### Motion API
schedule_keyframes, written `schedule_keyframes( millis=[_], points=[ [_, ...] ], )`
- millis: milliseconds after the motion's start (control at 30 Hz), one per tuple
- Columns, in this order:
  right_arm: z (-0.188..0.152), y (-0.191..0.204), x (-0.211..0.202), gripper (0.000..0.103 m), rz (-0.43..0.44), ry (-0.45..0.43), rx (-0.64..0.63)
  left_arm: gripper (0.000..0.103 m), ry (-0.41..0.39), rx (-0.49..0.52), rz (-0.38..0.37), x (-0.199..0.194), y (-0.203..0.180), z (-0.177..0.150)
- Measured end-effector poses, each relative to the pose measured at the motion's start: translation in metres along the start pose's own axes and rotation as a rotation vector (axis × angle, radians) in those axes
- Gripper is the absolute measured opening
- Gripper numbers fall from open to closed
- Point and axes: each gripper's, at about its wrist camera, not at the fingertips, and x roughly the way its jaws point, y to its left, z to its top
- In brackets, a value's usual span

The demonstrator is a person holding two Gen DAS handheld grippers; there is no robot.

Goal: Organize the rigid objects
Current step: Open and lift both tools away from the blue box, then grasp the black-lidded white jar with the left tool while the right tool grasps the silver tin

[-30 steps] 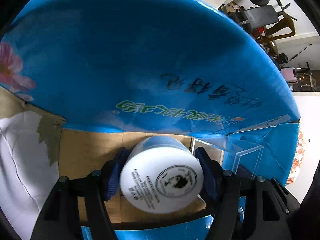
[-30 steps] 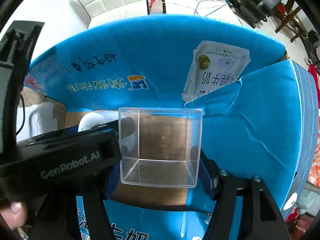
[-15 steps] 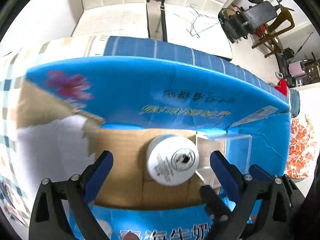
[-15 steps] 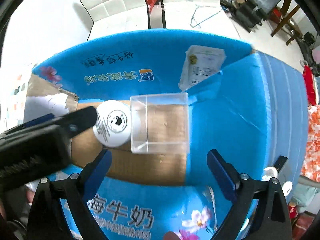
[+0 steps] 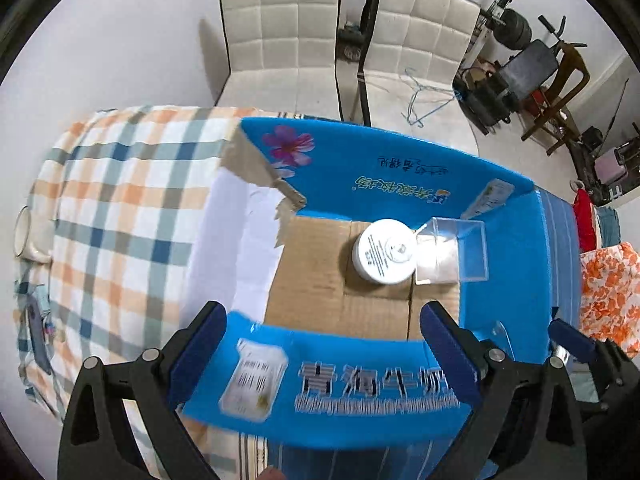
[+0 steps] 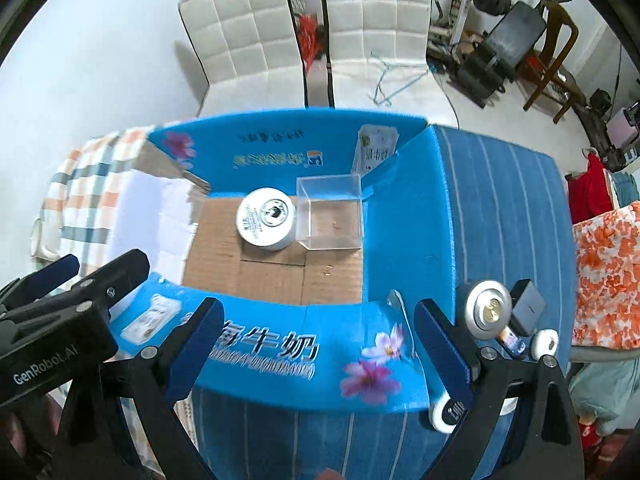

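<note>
both grippers have let go and lifted since a second ago, leaving the white jar (image 5: 385, 251) and the clear plastic box (image 5: 454, 250) touching side by side on the cardboard floor of the blue carton (image 5: 516, 280), against its far right corner. next things, a silver puck (image 6: 485, 314) and small items, lie just right of the right gripper (image 6: 316, 348). left gripper (image 5: 320, 356) and right hang above with jaws wide, holding nothing.
</note>
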Motion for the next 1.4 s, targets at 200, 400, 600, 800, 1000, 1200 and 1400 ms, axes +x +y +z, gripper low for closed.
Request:
schedule_keyframes(
  millis=[200,400,600,800,1000,1200,1400],
  points=[
    [-0.02,0.001,-0.052,0.098,0.031,-0.057,-0.008,0.099,-0.076,0.005,0.012,-0.052,0.0,-0.02],
    [-0.038,-0.002,-0.09,0.098,0.034,-0.104,-0.031,0.099,-0.132,0.019,0.018,-0.095,-0.004,-0.04],
    [-0.051,-0.009,-0.124,0.098,0.057,-0.15,-0.036,0.099,-0.174,0.034,0.008,-0.125,-0.014,-0.054],
    [-0.058,-0.028,-0.139,0.098,0.095,-0.161,0.001,0.099,-0.208,0.051,0.007,-0.142,-0.025,-0.06],
    [-0.069,-0.1,-0.13,0.098,0.075,-0.129,0.127,0.099,-0.215,0.1,-0.02,-0.146,-0.056,-0.061],
    [-0.106,-0.229,-0.065,0.098,-0.075,-0.008,0.339,0.099,-0.144,0.208,-0.107,-0.105,-0.133,-0.072],
    [-0.157,-0.302,0.012,0.098,-0.066,0.165,0.477,0.099,0.101,0.316,-0.172,-0.003,-0.214,-0.122]
  ],
)
